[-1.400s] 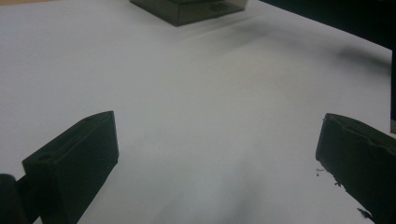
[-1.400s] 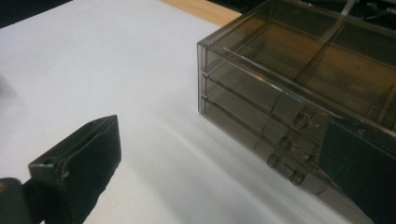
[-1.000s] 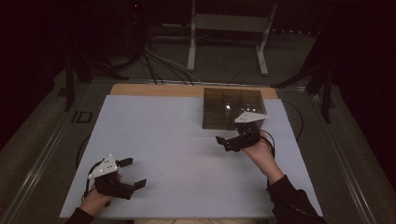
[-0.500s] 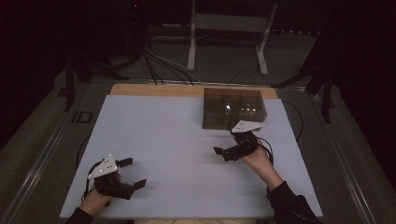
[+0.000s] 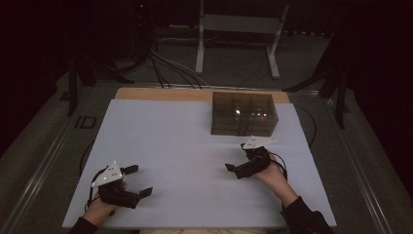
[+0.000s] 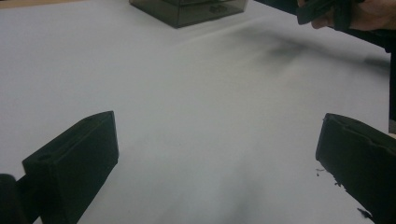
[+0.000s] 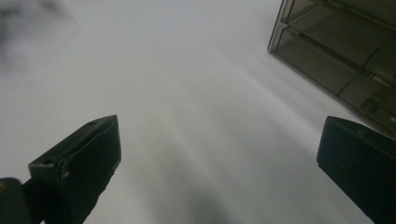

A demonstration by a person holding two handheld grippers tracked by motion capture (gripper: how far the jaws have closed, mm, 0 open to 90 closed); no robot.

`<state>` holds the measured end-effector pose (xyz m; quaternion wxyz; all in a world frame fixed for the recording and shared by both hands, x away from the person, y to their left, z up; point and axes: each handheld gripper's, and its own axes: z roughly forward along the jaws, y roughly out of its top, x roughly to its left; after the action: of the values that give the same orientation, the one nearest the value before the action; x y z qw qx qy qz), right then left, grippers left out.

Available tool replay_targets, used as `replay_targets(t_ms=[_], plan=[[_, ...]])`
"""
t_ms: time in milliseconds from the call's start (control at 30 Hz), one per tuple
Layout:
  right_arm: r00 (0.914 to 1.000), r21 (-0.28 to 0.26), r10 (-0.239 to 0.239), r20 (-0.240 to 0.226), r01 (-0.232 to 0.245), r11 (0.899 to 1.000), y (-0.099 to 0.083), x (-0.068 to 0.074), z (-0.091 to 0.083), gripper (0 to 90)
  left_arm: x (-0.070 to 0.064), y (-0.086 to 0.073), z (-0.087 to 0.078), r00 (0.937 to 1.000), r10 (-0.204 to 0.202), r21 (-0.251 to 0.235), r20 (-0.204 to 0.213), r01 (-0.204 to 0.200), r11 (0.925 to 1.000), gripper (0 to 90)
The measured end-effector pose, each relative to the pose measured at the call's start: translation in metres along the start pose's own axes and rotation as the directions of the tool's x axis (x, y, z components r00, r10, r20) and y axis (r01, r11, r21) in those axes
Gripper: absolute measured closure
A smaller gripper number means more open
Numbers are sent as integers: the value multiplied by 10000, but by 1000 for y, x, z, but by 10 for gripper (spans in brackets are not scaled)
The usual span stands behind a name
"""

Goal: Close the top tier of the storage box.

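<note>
A smooth, matte white tabletop (image 5: pixel 185 146) carries a dark, smoky translucent plastic box (image 5: pixel 244 113) with straight walls and inner dividers that split it into several compartments. The box stands near the far edge of the tabletop, toward the far right corner, with a strip of bare wood showing just behind it.

The right gripper (image 5: pixel 235 168), black with a grey three-cornered plate on top, is held by a hand over the right half of the tabletop, on the near side of the box and apart from it. In the right gripper view its two blocky black jaws stand wide apart with nothing between them, and the box (image 7: pixel 345 56) sits ahead at the upper right, its flat tinted panels and thin partition ridges plain to see.

The left gripper (image 5: pixel 138 180) is held near the near left corner of the tabletop, well apart from the box. Its jaws are also spread wide and empty. In the left gripper view the box (image 6: pixel 189 9) lies far ahead at the top edge, and the other hand with its gripper (image 6: pixel 322 9) shows at the upper right above a soft shadow on the white surface.
</note>
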<state>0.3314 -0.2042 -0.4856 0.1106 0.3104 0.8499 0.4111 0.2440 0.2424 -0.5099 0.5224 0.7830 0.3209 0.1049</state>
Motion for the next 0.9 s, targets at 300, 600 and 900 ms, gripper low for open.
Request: replay_targets(t_ms=[300,600,900], plan=[[9998,126,-207,-75,208,9997,-16,4,-6,0,0,0,0,10000,11,9,2,-11,10000,0],[9998,261,-214,59,213,9994,-29,5,-13,0,0,0,0,10000,6,-16,-12,-6,10000,0],[9991,311,-139,410,126,9994,-45,3,-28,0,0,0,0,10000,11,13,-1,-11,10000,0]])
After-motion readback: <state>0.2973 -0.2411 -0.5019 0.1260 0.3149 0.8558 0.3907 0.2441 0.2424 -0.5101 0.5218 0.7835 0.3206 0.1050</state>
